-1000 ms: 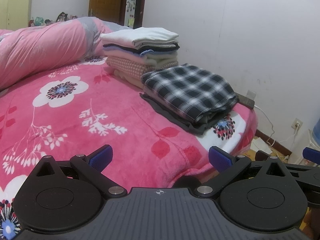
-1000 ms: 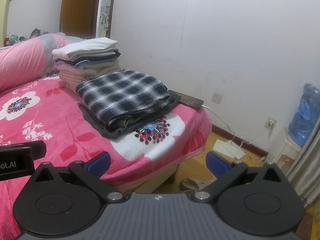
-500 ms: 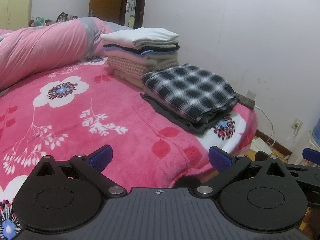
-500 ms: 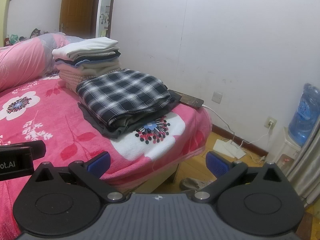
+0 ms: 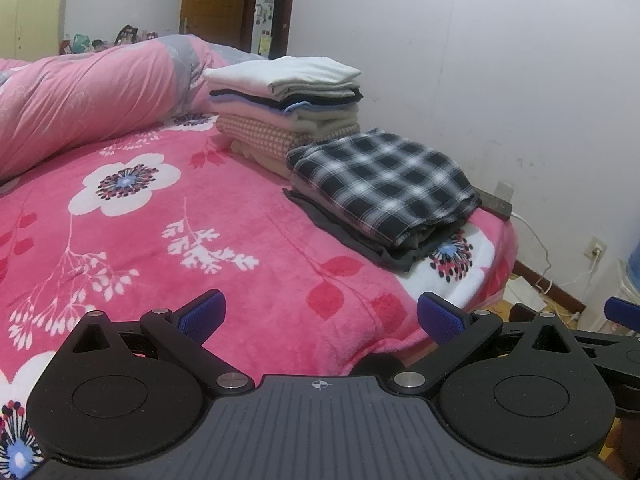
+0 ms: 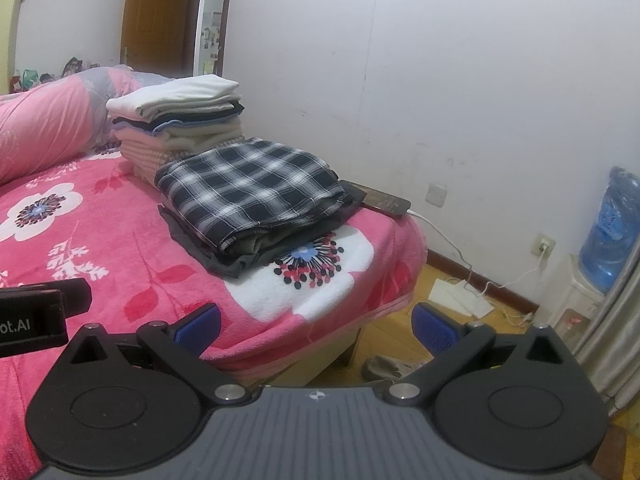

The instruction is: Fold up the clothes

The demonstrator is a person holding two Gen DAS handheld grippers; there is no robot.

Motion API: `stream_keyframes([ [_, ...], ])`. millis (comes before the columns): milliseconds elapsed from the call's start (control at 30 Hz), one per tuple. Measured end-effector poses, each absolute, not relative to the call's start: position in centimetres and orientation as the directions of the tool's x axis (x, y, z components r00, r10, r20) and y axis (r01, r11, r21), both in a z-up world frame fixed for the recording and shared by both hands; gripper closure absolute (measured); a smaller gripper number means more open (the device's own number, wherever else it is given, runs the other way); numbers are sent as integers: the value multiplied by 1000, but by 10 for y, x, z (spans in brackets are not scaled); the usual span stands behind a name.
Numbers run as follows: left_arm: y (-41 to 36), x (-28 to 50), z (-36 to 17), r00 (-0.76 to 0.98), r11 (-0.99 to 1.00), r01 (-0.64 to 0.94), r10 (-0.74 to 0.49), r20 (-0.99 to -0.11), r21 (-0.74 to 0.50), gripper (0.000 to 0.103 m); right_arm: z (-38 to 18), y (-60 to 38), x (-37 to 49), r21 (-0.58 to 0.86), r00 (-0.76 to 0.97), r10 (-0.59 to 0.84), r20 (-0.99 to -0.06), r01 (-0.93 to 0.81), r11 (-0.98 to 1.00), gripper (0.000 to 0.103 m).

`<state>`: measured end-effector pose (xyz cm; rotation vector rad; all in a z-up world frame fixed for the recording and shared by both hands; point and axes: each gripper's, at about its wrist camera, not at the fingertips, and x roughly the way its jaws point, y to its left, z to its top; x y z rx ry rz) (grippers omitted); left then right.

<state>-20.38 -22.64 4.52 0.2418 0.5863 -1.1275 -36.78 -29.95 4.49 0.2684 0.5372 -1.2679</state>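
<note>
1. We hold the left tool (image 5: 318, 316) and right tool (image 6: 314, 326) level at the bed's near edge, both spread and empty.
2. The fleecy pink floral blanket (image 5: 168, 240) lies beyond.
3. The folded checked shirt (image 5: 380, 188) tops a flat dark garment (image 6: 192, 242).
4. Farthest, a squared stack of folded clothes (image 5: 280, 108).

I see a hot-pink bed blanket (image 5: 240, 216) printed with white flowers and red leaves. On it lies a black-and-white plaid garment (image 5: 384, 188) over a dark grey one (image 6: 200, 248). The stack (image 5: 288, 108) behind runs white, black, pale blue, cream and pink-and-white gingham. My left tongs (image 5: 318, 314) and right tongs (image 6: 316, 322) are black with blue pads (image 5: 202, 316).
</note>
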Motion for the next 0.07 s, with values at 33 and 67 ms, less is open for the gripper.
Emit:
stream_keyframes([
  [33,-226,-204,45,299,423,900,-777,-554,-107,0,45,-299,-368,-100,198,-830,-521,952,289,0],
  [67,-226,-204,45,300,424,899,-777,-554,-107,0,45,-299,-367,-100,198,-831,-521,952,289,0],
])
